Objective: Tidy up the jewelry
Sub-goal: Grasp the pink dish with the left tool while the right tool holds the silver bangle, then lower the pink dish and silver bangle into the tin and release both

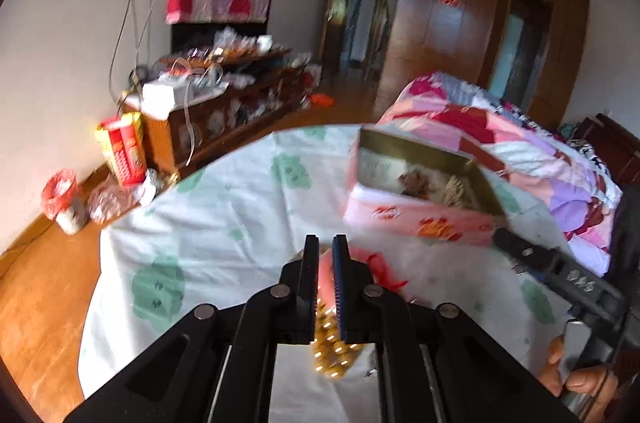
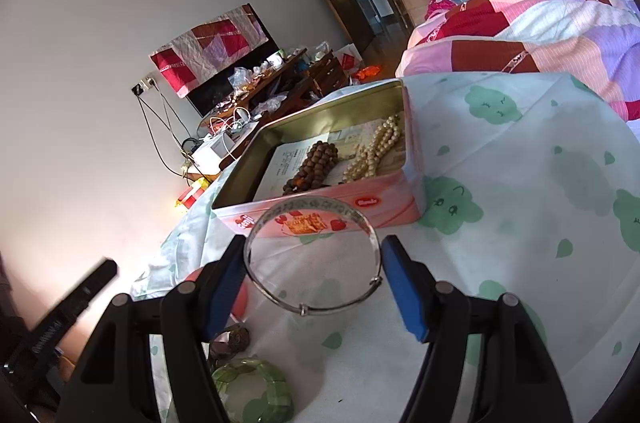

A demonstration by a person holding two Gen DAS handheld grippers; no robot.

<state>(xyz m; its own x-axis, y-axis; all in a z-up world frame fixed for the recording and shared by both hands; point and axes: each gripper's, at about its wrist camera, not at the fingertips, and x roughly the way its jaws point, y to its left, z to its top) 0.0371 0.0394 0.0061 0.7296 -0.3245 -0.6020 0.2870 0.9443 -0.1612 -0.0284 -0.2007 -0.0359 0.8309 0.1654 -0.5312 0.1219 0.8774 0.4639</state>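
In the left wrist view my left gripper (image 1: 325, 247) is shut on a string of golden beads (image 1: 334, 355), which hangs below the pads above the cloth-covered table (image 1: 224, 223). A red tassel (image 1: 384, 269) lies just beyond the fingers. In the right wrist view my right gripper (image 2: 315, 243) is shut on a silver bangle (image 2: 312, 311), one blue pad pressing on each side of it. Right behind the bangle stands the open pink tin (image 2: 360, 215), holding brown beads (image 2: 312, 163) and a pearl strand (image 2: 376, 151). The tin (image 1: 420, 219) stands ahead and to the right of the left gripper.
A green bangle (image 2: 252, 387) and a small dark piece (image 2: 236, 339) lie on the cloth near the right gripper's left finger. A bed with a patchwork quilt (image 2: 540, 35) borders the table on the right. A cluttered wooden cabinet (image 1: 224, 103) stands along the wall.
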